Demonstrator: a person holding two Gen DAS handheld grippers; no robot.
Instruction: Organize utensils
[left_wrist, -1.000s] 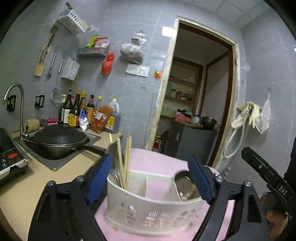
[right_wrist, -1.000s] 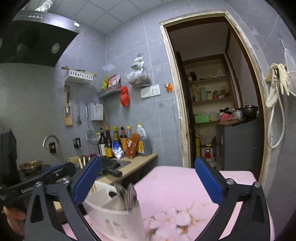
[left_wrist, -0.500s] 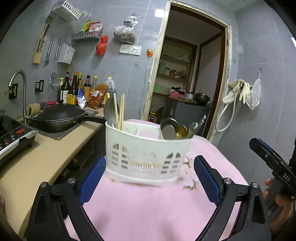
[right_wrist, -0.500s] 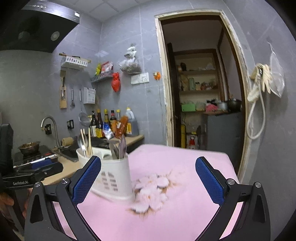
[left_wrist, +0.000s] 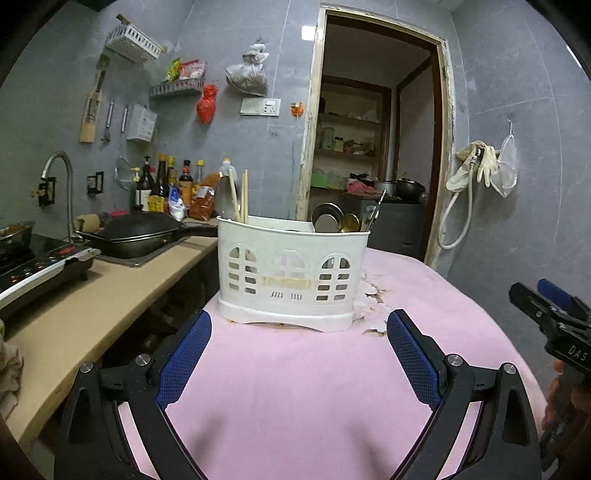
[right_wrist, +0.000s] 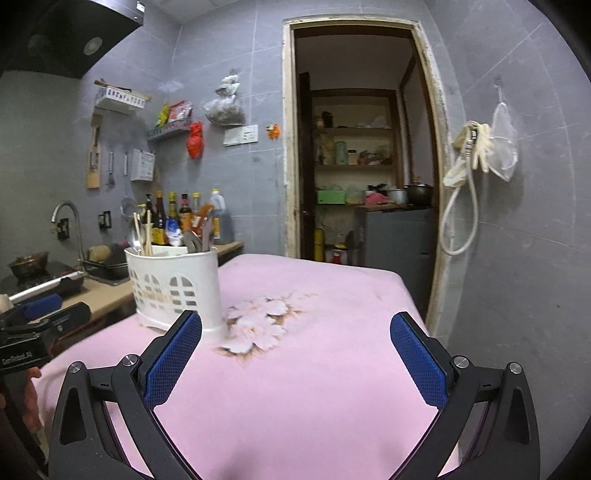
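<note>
A white plastic utensil holder (left_wrist: 291, 280) stands on a pink cloth-covered table (left_wrist: 295, 387). It also shows in the right wrist view (right_wrist: 173, 291). Its left compartment holds wooden chopsticks (left_wrist: 242, 199) and a spoon. Its right compartment holds several metal spoons (left_wrist: 332, 219). My left gripper (left_wrist: 297, 339) is open and empty, a short way in front of the holder. My right gripper (right_wrist: 295, 339) is open and empty, to the right of the holder, over the flower print (right_wrist: 258, 325).
A beige counter (left_wrist: 92, 310) runs along the left with a black wok (left_wrist: 136, 230), an induction cooker (left_wrist: 33, 269), a tap and sauce bottles (left_wrist: 166, 184). An open doorway (left_wrist: 369, 158) lies behind the table. A grey wall (right_wrist: 517, 221) stands close on the right.
Both grippers have pulled back and lowered from the holder. The holder was between my left fingers a second ago and now stands free farther ahead.
</note>
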